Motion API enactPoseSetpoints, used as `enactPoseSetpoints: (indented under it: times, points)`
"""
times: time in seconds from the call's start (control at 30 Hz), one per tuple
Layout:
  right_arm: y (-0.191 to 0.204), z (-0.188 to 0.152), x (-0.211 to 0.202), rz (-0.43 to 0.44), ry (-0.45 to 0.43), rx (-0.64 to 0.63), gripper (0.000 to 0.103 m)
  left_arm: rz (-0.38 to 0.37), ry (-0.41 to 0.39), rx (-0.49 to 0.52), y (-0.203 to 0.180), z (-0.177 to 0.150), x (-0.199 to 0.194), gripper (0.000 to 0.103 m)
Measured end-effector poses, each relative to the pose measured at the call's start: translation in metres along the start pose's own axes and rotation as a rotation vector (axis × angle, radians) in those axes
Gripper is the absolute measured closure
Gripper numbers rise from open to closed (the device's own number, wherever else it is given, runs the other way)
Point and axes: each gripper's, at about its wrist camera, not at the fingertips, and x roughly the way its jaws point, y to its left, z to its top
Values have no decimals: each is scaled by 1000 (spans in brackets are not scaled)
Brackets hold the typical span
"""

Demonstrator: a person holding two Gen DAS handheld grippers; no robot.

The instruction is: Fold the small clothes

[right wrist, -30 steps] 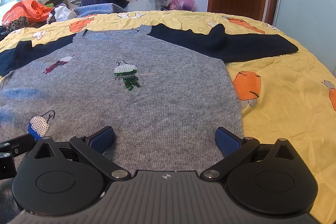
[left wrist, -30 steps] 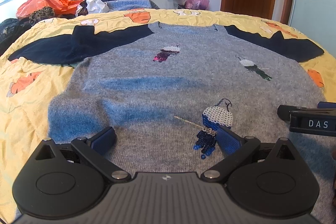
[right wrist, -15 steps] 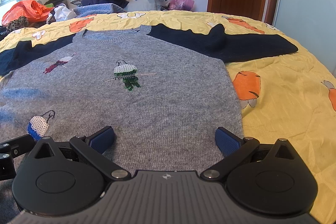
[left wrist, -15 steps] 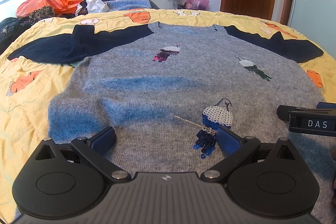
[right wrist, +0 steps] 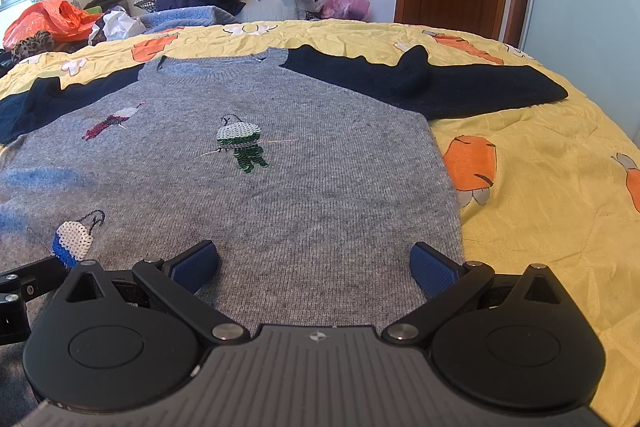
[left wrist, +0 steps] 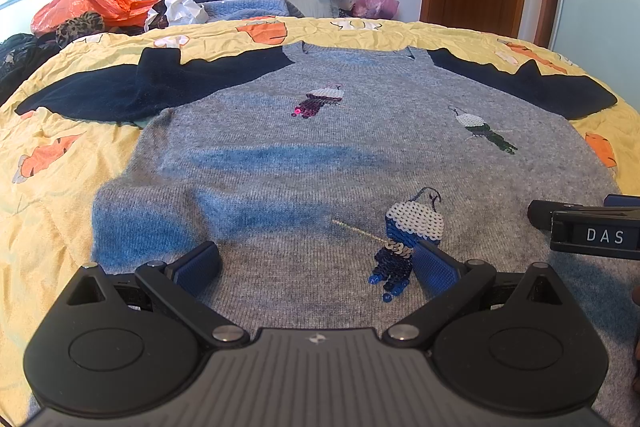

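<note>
A grey sweater (left wrist: 320,155) with navy sleeves lies flat, front up, across the middle of the bed (right wrist: 540,187), sleeves spread toward the left and right edges. The left tongs (left wrist: 316,263) and right tongs (right wrist: 314,261) hang over its hem near the bed's near edge, both spread wide and empty. The right tongs' side reads "DAS" (left wrist: 604,235).
</note>
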Motion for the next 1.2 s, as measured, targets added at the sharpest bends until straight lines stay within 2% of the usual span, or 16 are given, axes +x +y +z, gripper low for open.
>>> enactPoseSetpoints:
  times: [0.33,0.47,0.53,0.7,0.8,0.87,0.97,1.03,1.1,1.2]
  points:
    - [-3,2,1,18,12,-6,0,-1,0,0,0,0,0,0]
    - [-23,18,2,121,34,-8,0,0,0,0,0,0,0,0]
    - [-45,34,2,152,5,29,0,0,0,0,0,0,0,0]
    - [-139,85,17,264,-136,254,0,-1,0,0,0,0,0,0]
    - [-212,109,40,255,-225,487,1,-1,0,-1,0,0,0,0]
    - [-258,120,59,218,-274,613,1,-1,0,-1,-1,0,0,0]
    - [-316,128,90,142,-295,756,1,-1,0,-1,-1,0,0,0]
    - [-346,125,113,116,-283,844,6,-1,0,-1,-1,0,0,0]
    - [-371,119,134,119,-258,930,9,-2,0,-1,-1,0,0,0]
    - [-385,112,158,132,-251,1000,15,-1,0,0,-1,0,0,0]
